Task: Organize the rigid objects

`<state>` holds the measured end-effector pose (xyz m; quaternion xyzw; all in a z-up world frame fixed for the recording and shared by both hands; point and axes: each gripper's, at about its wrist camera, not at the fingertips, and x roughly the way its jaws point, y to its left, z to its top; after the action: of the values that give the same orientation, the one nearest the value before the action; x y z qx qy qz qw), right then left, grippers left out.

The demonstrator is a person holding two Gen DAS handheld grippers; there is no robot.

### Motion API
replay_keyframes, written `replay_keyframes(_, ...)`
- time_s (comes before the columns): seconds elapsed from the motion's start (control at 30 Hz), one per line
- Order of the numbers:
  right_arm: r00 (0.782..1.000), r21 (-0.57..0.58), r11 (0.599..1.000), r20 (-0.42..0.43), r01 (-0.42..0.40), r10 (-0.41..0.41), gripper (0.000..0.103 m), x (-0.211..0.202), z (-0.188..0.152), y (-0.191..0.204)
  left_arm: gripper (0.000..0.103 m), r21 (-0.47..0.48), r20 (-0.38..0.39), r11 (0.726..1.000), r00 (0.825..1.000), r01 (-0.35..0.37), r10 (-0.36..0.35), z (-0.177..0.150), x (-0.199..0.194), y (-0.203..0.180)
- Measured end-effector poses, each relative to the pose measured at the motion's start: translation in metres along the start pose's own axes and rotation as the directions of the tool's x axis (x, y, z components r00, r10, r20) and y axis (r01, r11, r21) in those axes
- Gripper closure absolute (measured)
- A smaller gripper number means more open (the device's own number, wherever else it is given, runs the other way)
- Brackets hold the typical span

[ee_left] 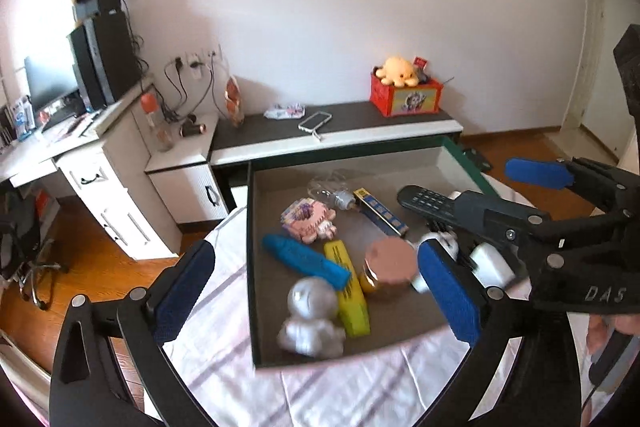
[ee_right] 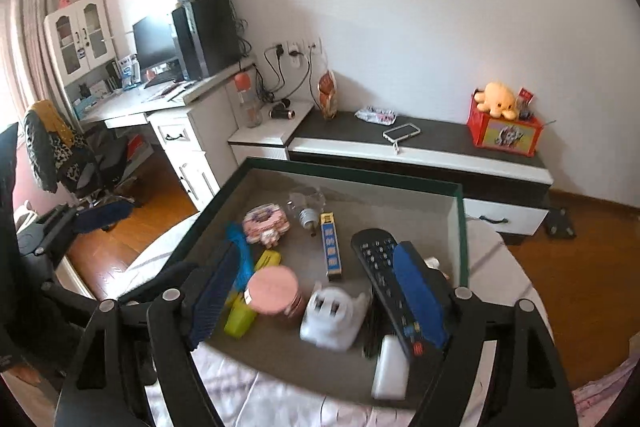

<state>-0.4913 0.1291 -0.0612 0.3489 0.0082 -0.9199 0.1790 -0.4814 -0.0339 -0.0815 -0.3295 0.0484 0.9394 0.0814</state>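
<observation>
Fingers of both the left gripper and the right gripper stand apart and empty above the tray at frame centre, where the remote control and toys already lie, so the next move probably needs another loose object.

A shallow dark-rimmed tray on a striped cloth holds a black remote at 3 o'clock, a white plug at 5, a pink-lidded jar in the centre, a blue box at 12, and a silver figure lying at 7
</observation>
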Motion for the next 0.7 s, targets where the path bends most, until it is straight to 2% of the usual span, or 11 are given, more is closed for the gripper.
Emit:
replay_keyframes(0.17, 0.999, -0.012, 1.0, 0.049, 0.02, -0.019, 0.016, -0.043, -0.017, 0.011, 0.0, -0.013, 0.053, 1.0, 0.998, -0.029, 0.03, -0.02, -0.051, -0.006)
replay_keyframes(0.23, 0.997, -0.021, 0.999, 0.077, 0.031, -0.029, 0.008, -0.062, -0.025, 0.017, 0.0, -0.005, 0.072, 0.999, 0.996, -0.049, 0.049, -0.03, -0.072, -0.011)
replay_keyframes(0.27, 0.996, -0.027, 0.999, 0.084, 0.036, -0.033, 0.0, -0.069, -0.03, 0.018, 0.0, -0.006, 0.08, 0.998, 0.995, -0.055, 0.055, -0.035, -0.08, -0.011)
replay_keyframes(0.4, 0.992, -0.048, 0.998, 0.12, 0.042, -0.036, 0.0, -0.1, -0.049, 0.031, 0.0, -0.002, 0.106, 0.997, 0.991, -0.08, 0.08, -0.054, -0.114, -0.019)
replay_keyframes(0.7, 0.978, -0.015, 0.991, 0.165, 0.135, -0.13, 0.0, -0.149, -0.096, 0.049, 0.0, -0.002, 0.134, 0.992, 0.983, -0.13, 0.129, -0.089, -0.168, -0.036)
